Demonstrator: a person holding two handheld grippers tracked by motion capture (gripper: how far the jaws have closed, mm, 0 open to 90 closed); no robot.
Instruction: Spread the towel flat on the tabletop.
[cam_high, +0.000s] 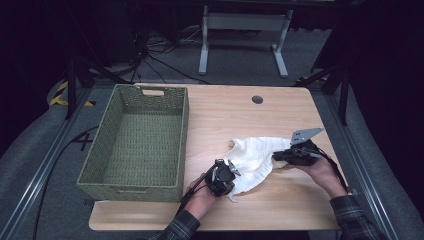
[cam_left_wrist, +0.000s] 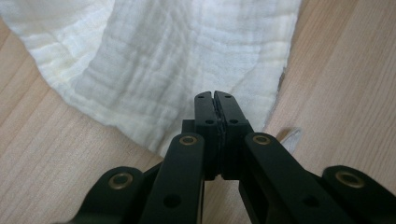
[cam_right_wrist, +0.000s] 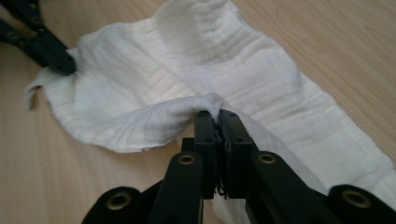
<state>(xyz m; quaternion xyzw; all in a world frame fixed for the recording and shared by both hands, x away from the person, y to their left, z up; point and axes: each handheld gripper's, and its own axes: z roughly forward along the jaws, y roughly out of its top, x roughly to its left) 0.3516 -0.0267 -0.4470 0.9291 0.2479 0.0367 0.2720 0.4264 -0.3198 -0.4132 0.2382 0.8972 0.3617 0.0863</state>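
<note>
A white crinkled cloth (cam_high: 255, 152) lies rumpled on the wooden table (cam_high: 225, 110), right of centre. My left gripper (cam_high: 233, 169) is at the cloth's near left corner; in the left gripper view its jaws (cam_left_wrist: 215, 95) stand shut with the cloth (cam_left_wrist: 187, 56) spread beyond them and its edge caught at the tips. My right gripper (cam_high: 276, 156) is at the cloth's right side. In the right gripper view its jaws (cam_right_wrist: 218, 113) are shut on a raised fold of the cloth (cam_right_wrist: 196, 60), and the left gripper (cam_right_wrist: 67, 65) pinches the far corner.
A large green woven basket (cam_high: 182, 145) stands on the left half of the table, with nothing in it. A round cable hole (cam_high: 257, 99) sits near the table's far edge. A grey metal frame (cam_high: 245, 22) stands on the floor beyond.
</note>
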